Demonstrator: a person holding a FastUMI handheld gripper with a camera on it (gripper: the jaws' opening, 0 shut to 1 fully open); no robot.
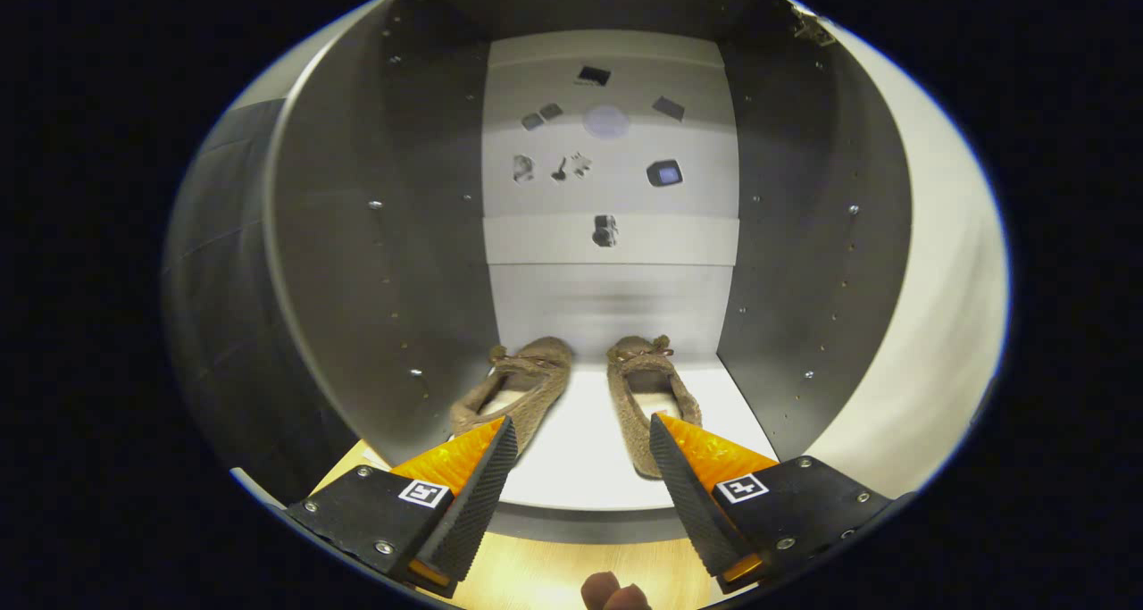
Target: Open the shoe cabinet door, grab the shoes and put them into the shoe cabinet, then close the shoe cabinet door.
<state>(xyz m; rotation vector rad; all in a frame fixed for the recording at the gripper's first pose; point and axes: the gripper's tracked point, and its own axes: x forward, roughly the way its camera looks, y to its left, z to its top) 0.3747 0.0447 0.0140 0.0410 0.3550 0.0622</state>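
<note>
Gripper (582,445) fingers apart, empty, at cabinet (357,262) mouth. Shoes (580,396) side by side on cabinet floor, just ahead of fingertips.

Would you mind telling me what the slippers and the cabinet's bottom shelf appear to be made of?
The slippers look like fuzzy brown fleece or plush with pale lining, just beyond the open gripper. The bottom shelf seems smooth white laminate with a slight sheen, though I can't be sure.

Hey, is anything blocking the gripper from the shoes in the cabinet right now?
Nothing visible does. The gripper is open, and both shoes sit just beyond its fingertips on the cabinet's white shelf, door open.
</note>
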